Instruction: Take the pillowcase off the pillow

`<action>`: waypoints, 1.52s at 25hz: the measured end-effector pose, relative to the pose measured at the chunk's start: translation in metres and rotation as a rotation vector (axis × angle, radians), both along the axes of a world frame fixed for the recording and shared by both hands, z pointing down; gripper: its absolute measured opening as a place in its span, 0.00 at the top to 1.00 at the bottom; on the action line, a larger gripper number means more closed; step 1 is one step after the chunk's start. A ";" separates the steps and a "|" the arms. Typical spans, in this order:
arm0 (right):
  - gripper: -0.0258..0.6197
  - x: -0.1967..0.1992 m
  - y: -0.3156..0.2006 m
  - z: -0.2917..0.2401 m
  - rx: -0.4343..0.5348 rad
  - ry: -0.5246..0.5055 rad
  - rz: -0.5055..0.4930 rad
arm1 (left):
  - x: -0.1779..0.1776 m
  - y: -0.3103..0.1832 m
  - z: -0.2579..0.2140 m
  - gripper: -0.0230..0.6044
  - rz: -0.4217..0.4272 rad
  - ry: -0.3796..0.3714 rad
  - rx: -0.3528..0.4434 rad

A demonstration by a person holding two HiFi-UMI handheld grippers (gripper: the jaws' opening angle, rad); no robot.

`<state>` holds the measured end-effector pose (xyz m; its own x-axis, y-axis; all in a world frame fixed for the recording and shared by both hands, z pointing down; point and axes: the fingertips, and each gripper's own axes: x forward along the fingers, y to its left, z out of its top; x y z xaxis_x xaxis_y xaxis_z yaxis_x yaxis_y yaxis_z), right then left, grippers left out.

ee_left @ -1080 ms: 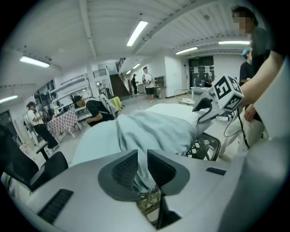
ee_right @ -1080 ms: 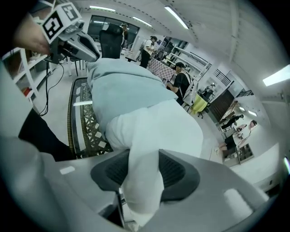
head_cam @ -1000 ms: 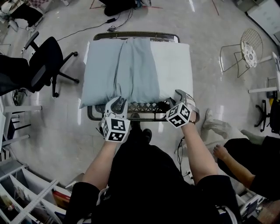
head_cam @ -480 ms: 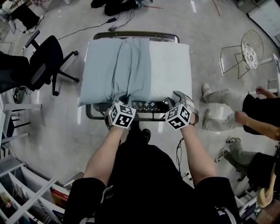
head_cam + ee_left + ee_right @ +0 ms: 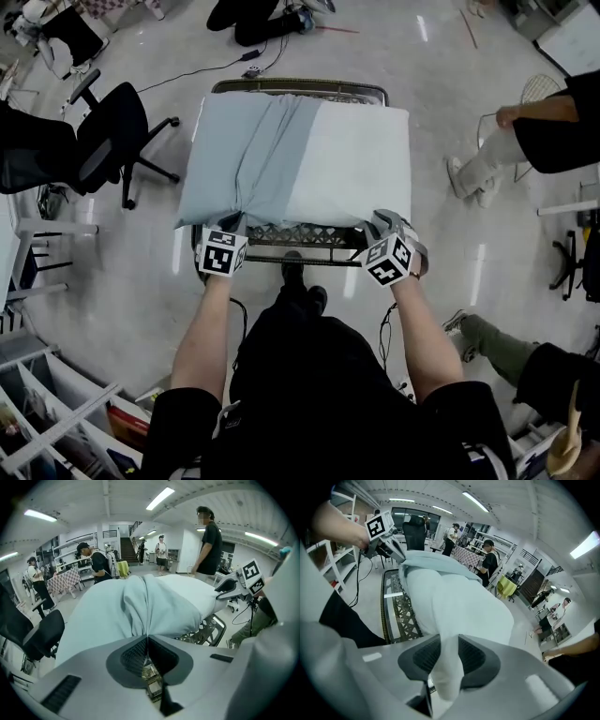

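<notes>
Standing well to the left of the pillow (image 5: 361, 155) is a black office chair (image 5: 111, 139) on the glossy floor. The pillow itself lies flat across a metal mesh table (image 5: 300, 87) and covers nearly all of the top; only the table's far rail and its near edge show past the pillow.

At the pillow's near left corner sits the left gripper (image 5: 232, 225). Its jaws have just been closing and now meet, the pads pressed together with a thin fold of the pillowcase (image 5: 246, 155) nipped between their tips. From that pinch the light blue cloth rises in gathered creases.

The pillowcase is on the left half of the pillow only. It lies smooth at the pillow's left edge and bunches into long folds toward the pillow's middle, where it ends. The right half of the pillow is bare and white.

At the pillow's near right corner is the right gripper (image 5: 378, 223). Its jaws have just been closing too, and a thick fold of the white pillow runs down between the pads. They press on it from both sides and stand apart only by the width of that fold.

Right of the pillow, well clear of the table, a person (image 5: 548, 120) in a dark top and pale trousers stands on the floor.
</notes>
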<state>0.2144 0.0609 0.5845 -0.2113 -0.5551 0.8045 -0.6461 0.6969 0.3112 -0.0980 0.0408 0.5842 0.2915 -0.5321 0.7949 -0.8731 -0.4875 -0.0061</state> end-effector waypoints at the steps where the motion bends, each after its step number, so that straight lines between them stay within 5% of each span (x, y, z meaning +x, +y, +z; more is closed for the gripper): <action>1: 0.76 0.000 0.003 0.001 -0.010 0.002 -0.013 | 0.005 0.002 -0.001 0.95 0.009 0.007 -0.004; 6: 0.75 -0.008 0.003 -0.019 -0.072 -0.058 -0.103 | 0.017 -0.011 -0.042 0.92 0.049 0.036 0.102; 14: 0.70 -0.051 -0.076 -0.076 -0.018 -0.084 -0.095 | 0.005 -0.097 -0.092 0.92 0.103 0.105 0.173; 25: 0.64 -0.116 -0.161 -0.065 -0.080 -0.074 -0.045 | -0.008 -0.217 -0.086 0.82 0.281 0.090 0.118; 38: 0.55 -0.071 -0.270 -0.017 -0.190 -0.057 -0.071 | 0.060 -0.316 -0.030 0.75 0.391 0.008 -0.007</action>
<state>0.1435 -0.2092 0.5670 -0.2924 -0.3769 0.8789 -0.6062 0.7839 0.1346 -0.0384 -0.2750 0.5545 0.4776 -0.3737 0.7952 -0.6212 -0.7836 0.0048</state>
